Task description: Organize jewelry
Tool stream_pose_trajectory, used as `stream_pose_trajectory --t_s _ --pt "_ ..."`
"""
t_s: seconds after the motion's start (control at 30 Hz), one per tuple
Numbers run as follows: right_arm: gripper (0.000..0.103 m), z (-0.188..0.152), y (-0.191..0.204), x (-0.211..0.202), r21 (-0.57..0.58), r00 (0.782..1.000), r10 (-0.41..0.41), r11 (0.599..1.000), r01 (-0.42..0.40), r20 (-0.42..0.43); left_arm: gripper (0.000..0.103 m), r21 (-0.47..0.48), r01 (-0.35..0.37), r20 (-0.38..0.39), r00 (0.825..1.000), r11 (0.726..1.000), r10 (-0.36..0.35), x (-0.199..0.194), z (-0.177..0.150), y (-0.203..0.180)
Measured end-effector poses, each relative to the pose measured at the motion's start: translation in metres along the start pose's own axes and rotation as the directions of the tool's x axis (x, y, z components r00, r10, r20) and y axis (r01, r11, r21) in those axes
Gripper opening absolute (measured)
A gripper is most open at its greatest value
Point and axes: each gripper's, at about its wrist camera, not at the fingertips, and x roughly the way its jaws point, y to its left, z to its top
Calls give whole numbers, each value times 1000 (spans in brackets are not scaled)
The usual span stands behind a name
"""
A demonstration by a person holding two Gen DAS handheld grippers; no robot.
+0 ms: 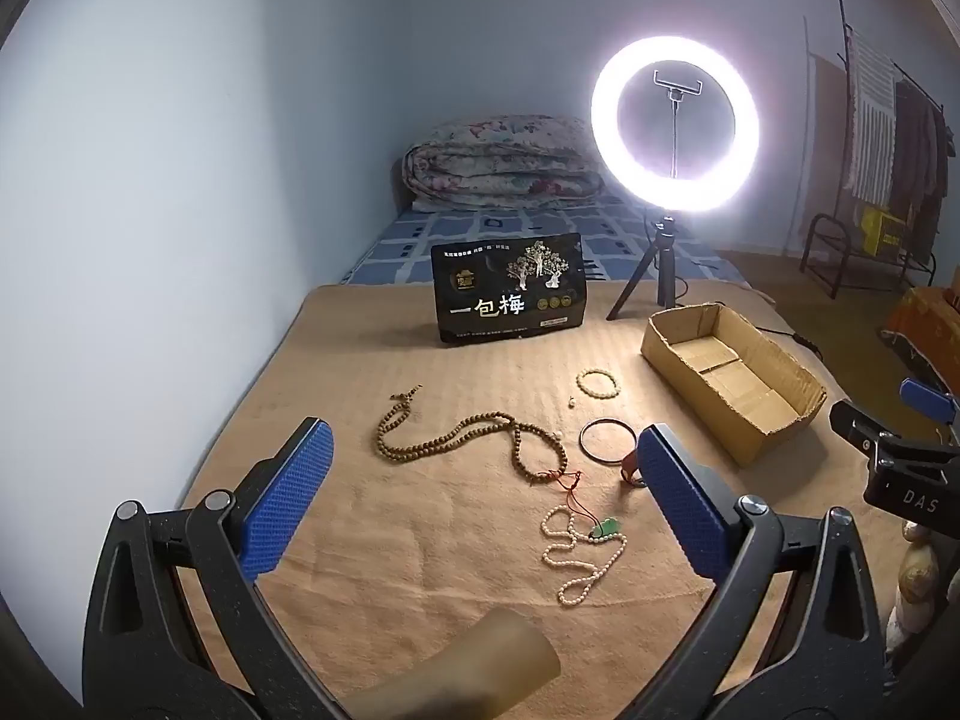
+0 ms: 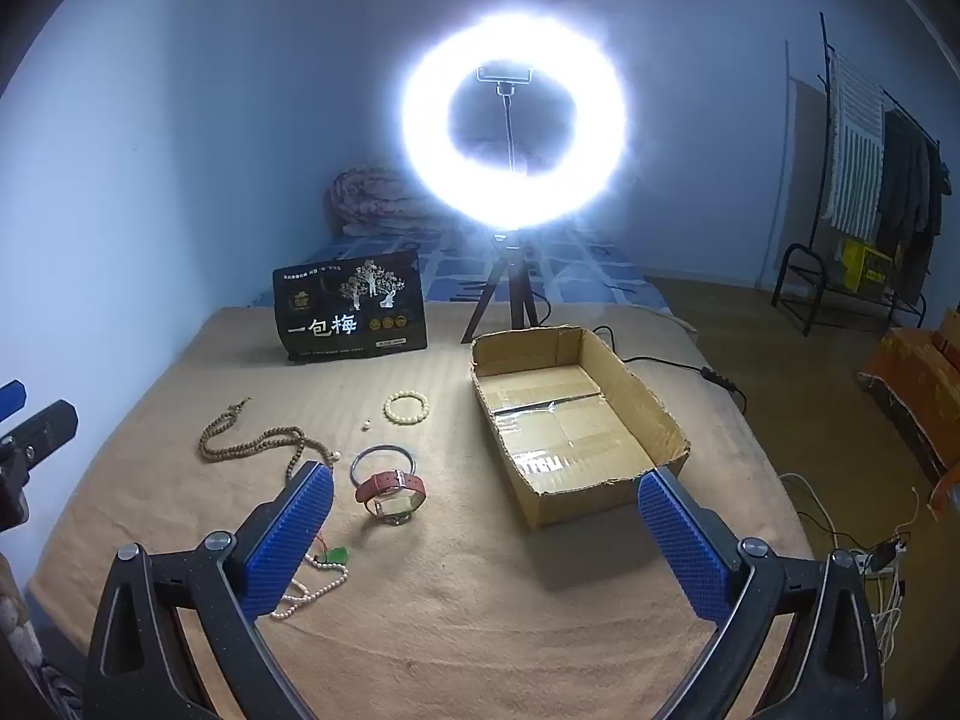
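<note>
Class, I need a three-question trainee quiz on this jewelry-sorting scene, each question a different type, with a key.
1. True or false: the open brown cardboard box already holds jewelry.
2. Which piece lies nearest the box? A) long brown wooden bead strand B) brown leather strap watch C) white pearl necklace with green pendant
3. Fill in: the left gripper and the right gripper both have their fingers ____.

Key: 1 false; 2 B; 3 open.
</note>
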Motion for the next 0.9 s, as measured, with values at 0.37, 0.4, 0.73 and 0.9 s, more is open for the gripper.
stream_pose_trajectory --t_s 0.37,0.4,0.73,0.9 --pt "103 -6 -1 7 -1 1000 0 1000 0 -1 103 6 -5 -8 1000 1000 5 0 0 0" --pt "103 -3 0 3 -2 1000 -2 1000 2 -3 103 7 -5 -9 1000 1000 5 0 0 -1" --pt "103 -4 -4 2 4 1000 -6 1000 6 1 103 5 -4 -13 1000 1000 4 2 -1 2" --pt "103 -3 -4 3 3 1000 -3 1000 3 -1 103 10 -4 -13 1000 1000 4 2 -2 4"
